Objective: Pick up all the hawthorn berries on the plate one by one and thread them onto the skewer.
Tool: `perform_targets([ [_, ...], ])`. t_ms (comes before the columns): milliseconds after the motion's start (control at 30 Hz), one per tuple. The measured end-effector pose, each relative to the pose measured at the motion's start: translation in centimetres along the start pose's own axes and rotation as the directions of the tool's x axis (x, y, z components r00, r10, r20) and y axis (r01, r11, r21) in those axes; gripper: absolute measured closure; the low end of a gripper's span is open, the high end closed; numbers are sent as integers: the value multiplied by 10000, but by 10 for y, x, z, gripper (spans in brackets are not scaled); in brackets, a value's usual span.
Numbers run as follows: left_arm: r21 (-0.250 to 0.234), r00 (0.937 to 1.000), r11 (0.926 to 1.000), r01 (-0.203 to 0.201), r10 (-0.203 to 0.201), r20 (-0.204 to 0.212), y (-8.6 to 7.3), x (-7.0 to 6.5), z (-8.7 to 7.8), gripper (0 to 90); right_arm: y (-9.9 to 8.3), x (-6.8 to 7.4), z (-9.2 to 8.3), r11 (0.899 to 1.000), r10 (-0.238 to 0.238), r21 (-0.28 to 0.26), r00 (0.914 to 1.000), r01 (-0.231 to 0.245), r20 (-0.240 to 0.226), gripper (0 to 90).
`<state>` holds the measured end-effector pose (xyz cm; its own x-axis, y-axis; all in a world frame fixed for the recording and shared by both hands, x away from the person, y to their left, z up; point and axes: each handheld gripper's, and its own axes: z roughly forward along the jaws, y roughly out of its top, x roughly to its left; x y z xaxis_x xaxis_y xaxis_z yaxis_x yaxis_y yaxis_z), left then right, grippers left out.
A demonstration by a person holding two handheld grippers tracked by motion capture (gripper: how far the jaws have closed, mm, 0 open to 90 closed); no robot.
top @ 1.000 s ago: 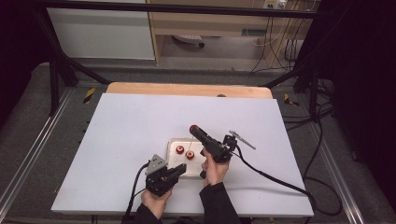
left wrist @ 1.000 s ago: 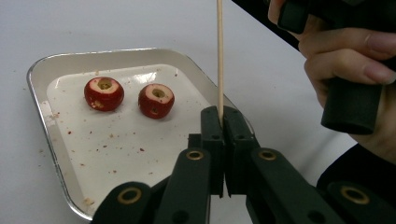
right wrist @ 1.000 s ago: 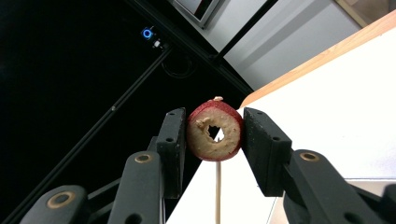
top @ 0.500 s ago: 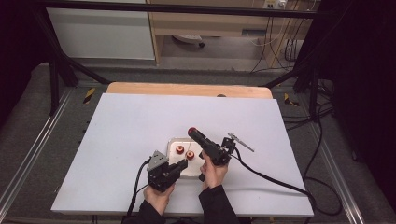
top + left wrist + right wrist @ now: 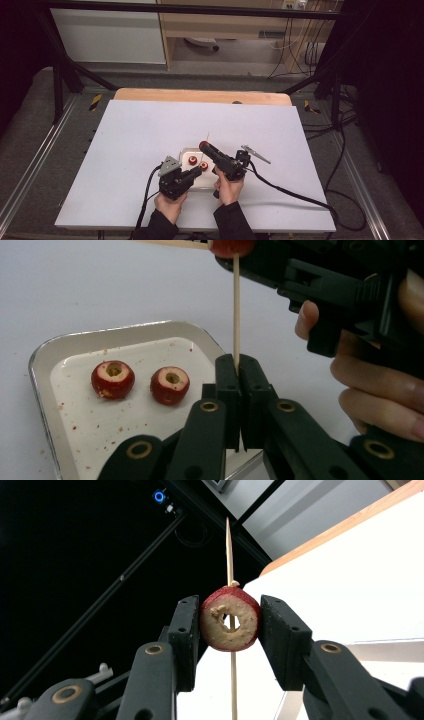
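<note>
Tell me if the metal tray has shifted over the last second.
No. In the high view the tray lies at the same spot on the white table, no nearer to the table's front edge or its sides.

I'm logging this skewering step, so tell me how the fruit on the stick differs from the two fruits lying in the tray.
The skewered fruit is held up off the table between the right gripper fingers; the two tray fruits lie loose in the tray.

A wooden stick runs through the skewered fruit; the tray fruits' holes stand empty.

All three are red-skinned, pale inside and cored.
</note>
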<state>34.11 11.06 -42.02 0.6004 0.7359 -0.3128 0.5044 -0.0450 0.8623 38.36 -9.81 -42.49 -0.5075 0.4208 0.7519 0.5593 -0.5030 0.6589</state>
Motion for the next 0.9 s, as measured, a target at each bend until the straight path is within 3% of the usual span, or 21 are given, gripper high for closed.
perform_targets([
  [633, 110, 10000, 9999, -30, 30, 42, 7, 7, 7, 886, -19, -1, -2, 9974, -328, 651, 9992, 312, 224, 614],
  [733, 142, 9997, 9996, -257, 257, -37, 7, 8, 7, 885, -20, -1, -2, 9966, -456, 699, 9986, 436, 269, 613],
  [900, 321, 9994, 9990, -319, 313, 175, 6, 10, 4, 885, -20, 0, -3, 9934, -675, 946, 9973, 645, 287, 598],
])
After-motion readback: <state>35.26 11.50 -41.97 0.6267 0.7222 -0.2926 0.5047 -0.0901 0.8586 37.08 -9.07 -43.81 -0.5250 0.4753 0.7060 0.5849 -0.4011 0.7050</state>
